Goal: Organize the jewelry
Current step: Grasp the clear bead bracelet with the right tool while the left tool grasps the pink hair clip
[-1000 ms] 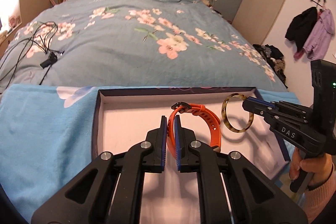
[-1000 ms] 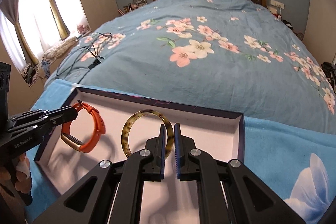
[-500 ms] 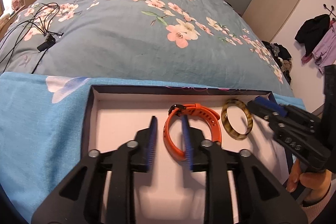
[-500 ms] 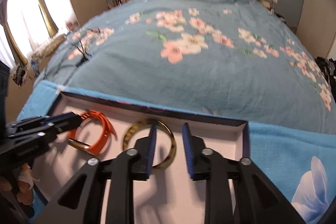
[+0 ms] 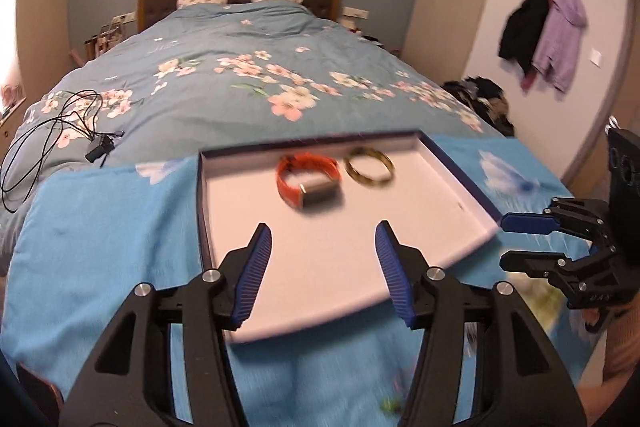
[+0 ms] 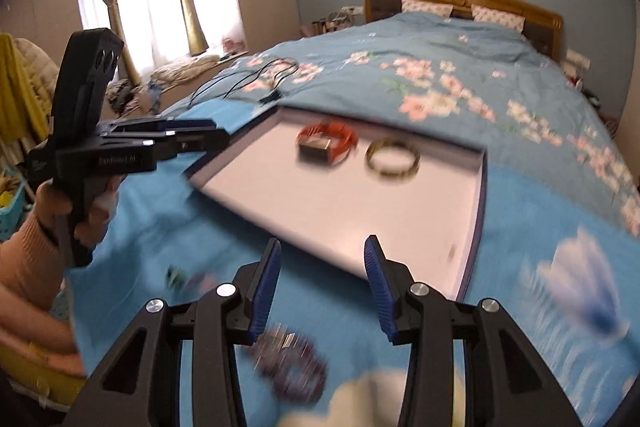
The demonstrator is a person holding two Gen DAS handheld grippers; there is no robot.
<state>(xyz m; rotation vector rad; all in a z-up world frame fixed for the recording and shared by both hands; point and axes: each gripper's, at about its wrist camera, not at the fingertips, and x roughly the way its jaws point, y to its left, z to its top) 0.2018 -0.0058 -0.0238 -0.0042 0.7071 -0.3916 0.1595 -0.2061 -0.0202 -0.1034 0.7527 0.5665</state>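
Observation:
An orange wristband (image 5: pixel 308 181) and a tortoiseshell bangle (image 5: pixel 370 167) lie side by side at the far end of a shallow white-lined box (image 5: pixel 452 183). Both show in the right wrist view too, wristband (image 6: pixel 328 141), bangle (image 6: pixel 393 157), box (image 6: pixel 478 203). My left gripper (image 5: pixel 324 267) is open and empty, pulled back over the box's near edge. My right gripper (image 6: pixel 322 291) is open and empty, above the blue cloth in front of the box. A blurred dark beaded bracelet (image 6: pixel 292 367) lies on the cloth below it.
The box rests on a blue towel (image 5: pixel 100 227) spread over a floral bedspread (image 5: pixel 248 83). A black cable (image 5: pixel 60 131) lies on the bed at left. Small blurred pieces (image 6: pixel 176 277) lie on the towel. Clothes hang on the right wall (image 5: pixel 548 31).
Both grippers opened, let go of the wristband and the bangle, and drew back from the box. Both pieces now lie flat in the box.

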